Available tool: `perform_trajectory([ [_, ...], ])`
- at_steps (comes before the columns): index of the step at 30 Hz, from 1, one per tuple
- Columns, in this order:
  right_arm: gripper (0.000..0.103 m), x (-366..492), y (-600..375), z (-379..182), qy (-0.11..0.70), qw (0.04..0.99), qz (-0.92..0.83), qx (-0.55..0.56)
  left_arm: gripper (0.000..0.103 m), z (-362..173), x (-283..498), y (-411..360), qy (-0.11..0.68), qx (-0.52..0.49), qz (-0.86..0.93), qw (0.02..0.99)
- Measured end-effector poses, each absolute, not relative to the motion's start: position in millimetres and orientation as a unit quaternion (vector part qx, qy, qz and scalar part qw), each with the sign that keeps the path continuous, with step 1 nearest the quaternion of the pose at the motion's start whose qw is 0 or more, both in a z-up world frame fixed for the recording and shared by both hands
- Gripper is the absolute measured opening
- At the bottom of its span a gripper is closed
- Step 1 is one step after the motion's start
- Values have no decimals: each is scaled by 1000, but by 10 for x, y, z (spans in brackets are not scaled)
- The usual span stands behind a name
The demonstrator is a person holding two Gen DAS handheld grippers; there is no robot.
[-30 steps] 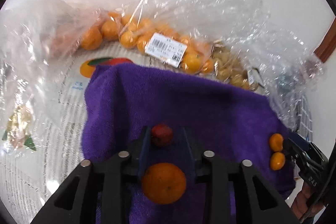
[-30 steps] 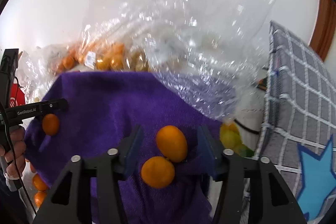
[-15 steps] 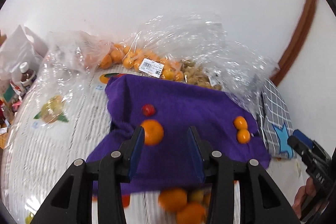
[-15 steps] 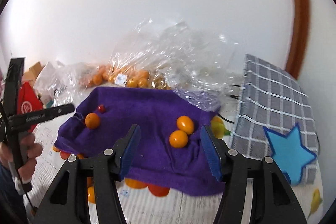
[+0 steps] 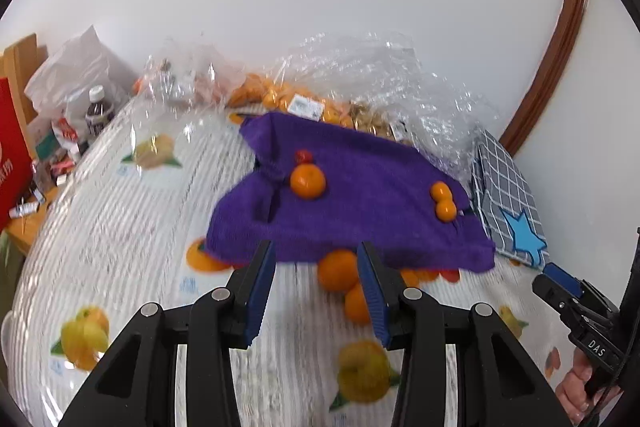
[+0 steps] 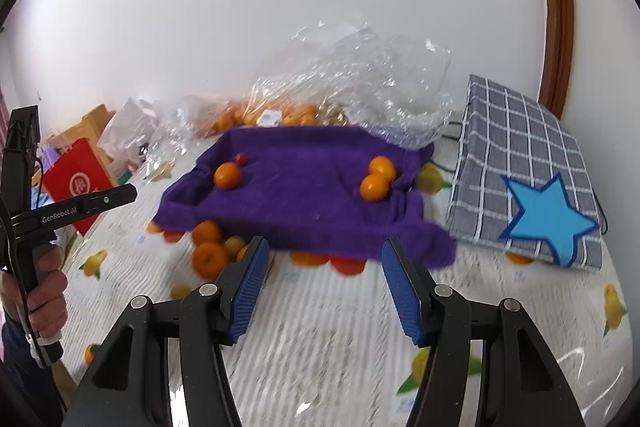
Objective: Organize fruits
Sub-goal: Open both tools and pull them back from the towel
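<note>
A purple towel [image 5: 360,195] [image 6: 304,187] lies on the table. On it sit a mandarin [image 5: 307,181] [image 6: 227,175] next to a small red fruit [image 5: 303,156] [image 6: 240,158] on the left, and two small oranges [image 5: 443,201] [image 6: 378,177] on the right. More mandarins [image 5: 339,270] [image 6: 208,251] lie on the tablecloth at the towel's near edge. My left gripper [image 5: 316,287] is open and empty, held back over the tablecloth. My right gripper [image 6: 326,287] is open and empty, also short of the towel.
Clear plastic bags of oranges [image 5: 280,95] [image 6: 280,115] lie behind the towel. A grey checked cloth with a blue star [image 5: 508,203] [image 6: 528,179] lies at the right. Bottles and a red bag [image 5: 12,155] [image 6: 76,179] crowd the table's left edge. The tablecloth [image 5: 120,227] has printed fruit.
Both grippers have drawn back and up from the towel. The fruits that lay between their fingers stay on the towel, and loose mandarins at its near edge have come into view.
</note>
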State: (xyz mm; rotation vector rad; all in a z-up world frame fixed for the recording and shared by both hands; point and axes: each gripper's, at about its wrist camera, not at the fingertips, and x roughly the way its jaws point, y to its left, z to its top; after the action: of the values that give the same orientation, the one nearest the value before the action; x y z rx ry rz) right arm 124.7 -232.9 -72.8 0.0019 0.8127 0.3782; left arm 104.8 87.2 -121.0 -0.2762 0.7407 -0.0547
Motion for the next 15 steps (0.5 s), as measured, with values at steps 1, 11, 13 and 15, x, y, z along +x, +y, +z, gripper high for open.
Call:
perform_trajectory([
  [1, 58, 1196, -2314, -753, 395, 900, 184, 2, 40, -1236, 1017, 860, 365, -133, -29, 921],
  [11, 52, 1114, -1926, -1198, 440, 871, 218, 4, 40, -1562, 876, 980, 378, -135, -15, 916],
  [13, 52, 1150, -1806, -1312, 450, 864, 225, 0, 40, -1685, 891, 1076, 385, -139, -7, 913],
  [15, 50, 1190, -1665, -1431, 462, 856, 233, -7, 40, -1761, 911, 1147, 388, -146, -4, 910],
])
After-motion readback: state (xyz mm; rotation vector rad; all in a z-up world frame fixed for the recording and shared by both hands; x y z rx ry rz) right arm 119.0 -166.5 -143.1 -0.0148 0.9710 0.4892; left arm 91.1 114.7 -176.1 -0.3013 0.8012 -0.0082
